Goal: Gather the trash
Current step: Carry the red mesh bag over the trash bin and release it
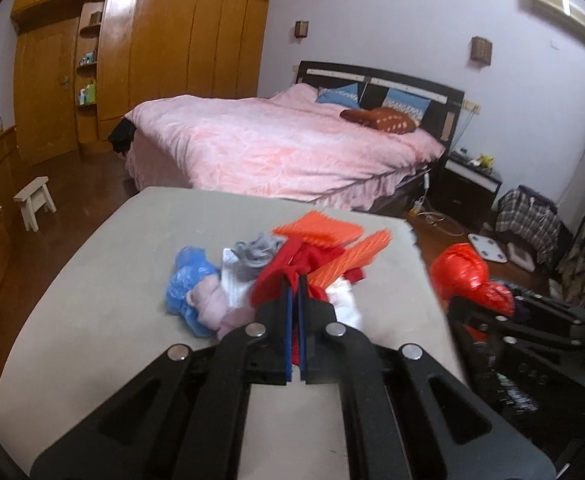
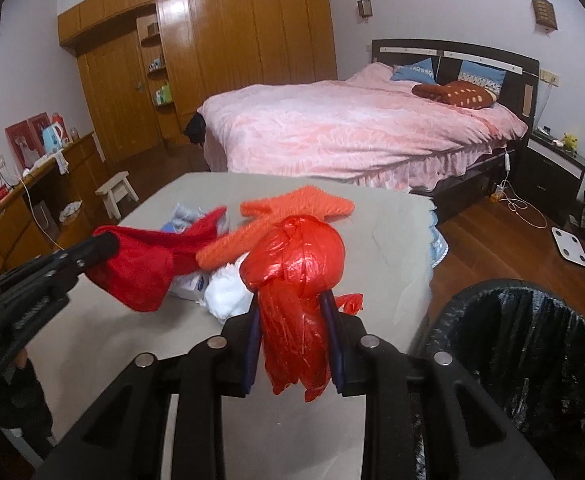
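Here left gripper (image 1: 294, 280) jaws clamp red cloth (image 2: 140, 268) — right gripper (image 2: 292, 300) jaws pinch red plastic bag (image 2: 296, 256) beside black bin (image 2: 532, 344).

A knotted red plastic bag (image 2: 296, 276) hangs crumpled between the right gripper (image 2: 292, 304) fingers at lower centre of the right wrist view. A red cloth (image 2: 140, 268) droops from the left gripper (image 1: 294, 280) at left, raised off the table (image 2: 104, 344). On the table lie an orange ribbed piece (image 2: 296, 206), white crumpled plastic (image 2: 228, 292), a blue plastic bag (image 1: 188, 276) and grey fabric (image 1: 252, 254). A black-lined trash bin (image 2: 532, 344) stands at lower right.
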